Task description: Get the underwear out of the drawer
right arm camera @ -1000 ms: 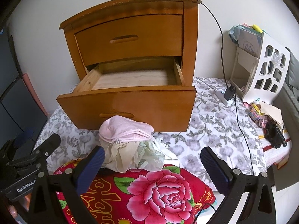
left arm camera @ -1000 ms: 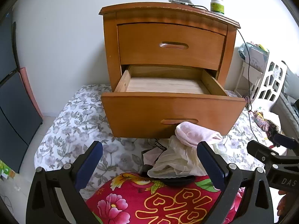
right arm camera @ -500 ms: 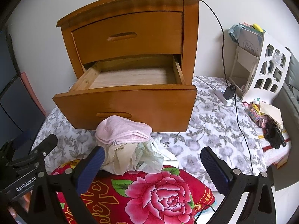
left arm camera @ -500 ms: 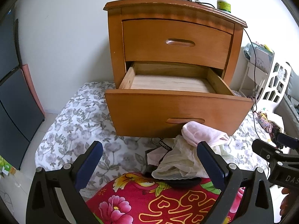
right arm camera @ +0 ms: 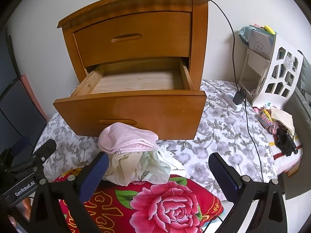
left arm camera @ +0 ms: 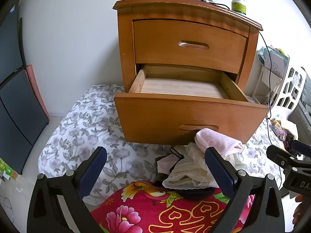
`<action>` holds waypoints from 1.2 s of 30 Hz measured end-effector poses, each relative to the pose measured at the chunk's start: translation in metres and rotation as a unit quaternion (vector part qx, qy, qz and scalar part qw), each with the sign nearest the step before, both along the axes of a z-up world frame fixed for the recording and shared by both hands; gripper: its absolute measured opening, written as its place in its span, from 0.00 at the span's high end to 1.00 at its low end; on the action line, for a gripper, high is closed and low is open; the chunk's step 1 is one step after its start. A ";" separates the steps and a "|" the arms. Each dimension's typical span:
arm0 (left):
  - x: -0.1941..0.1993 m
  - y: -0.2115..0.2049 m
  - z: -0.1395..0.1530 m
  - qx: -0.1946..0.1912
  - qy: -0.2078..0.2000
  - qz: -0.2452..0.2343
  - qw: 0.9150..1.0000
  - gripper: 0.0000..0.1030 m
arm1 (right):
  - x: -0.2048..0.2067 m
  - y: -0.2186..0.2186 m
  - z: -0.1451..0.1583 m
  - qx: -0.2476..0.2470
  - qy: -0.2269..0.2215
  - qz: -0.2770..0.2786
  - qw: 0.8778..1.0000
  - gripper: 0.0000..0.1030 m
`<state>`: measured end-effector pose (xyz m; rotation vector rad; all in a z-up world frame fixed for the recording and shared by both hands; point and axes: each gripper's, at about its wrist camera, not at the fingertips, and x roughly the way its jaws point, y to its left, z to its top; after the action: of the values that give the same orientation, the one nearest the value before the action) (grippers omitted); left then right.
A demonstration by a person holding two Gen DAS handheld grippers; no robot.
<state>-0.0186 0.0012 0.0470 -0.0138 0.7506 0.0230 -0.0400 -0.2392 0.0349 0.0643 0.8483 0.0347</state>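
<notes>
Wooden nightstand [left arm camera: 186,38]: lower drawer [right arm camera: 132,106] is standing pulled out, its plank floor showing bare. Underwear pile [right arm camera: 134,155], pink piece on top of cream ones, is lying outside, just below the drawer front, partly on a red floral cushion [right arm camera: 165,203]. Left claw [left arm camera: 155,171] and right claw [right arm camera: 157,174] are both hovering released, gripping nothing; lettering "GenRobot.AI" is showing on the left tool in the right wrist view.

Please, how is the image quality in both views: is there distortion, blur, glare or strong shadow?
Left wrist view: strong fisheye bending, the nightstand edges curve; dark corners; sharp, soft even light. Right wrist view: same bending and dark corners; the open drawer is sharp, its front has a mild sheen; only a soft shadow under it; the pink cloth is clear.
</notes>
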 end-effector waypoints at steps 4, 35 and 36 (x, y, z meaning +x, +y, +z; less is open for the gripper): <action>-0.001 -0.001 0.001 0.003 -0.003 -0.001 1.000 0.02 | 0.001 0.000 -0.001 -0.001 0.001 0.001 1.000 0.00; -0.003 -0.005 0.003 0.031 -0.006 0.009 0.999 0.02 | -0.001 -0.003 0.004 -0.001 -0.005 -0.003 1.000 0.00; -0.003 -0.005 0.003 0.032 -0.006 0.009 0.999 0.02 | -0.001 -0.003 0.004 -0.001 -0.005 -0.003 1.000 0.00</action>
<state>-0.0217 -0.0034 0.0500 0.0394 0.7383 0.0636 -0.0411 -0.2423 0.0386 0.0646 0.8380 0.0290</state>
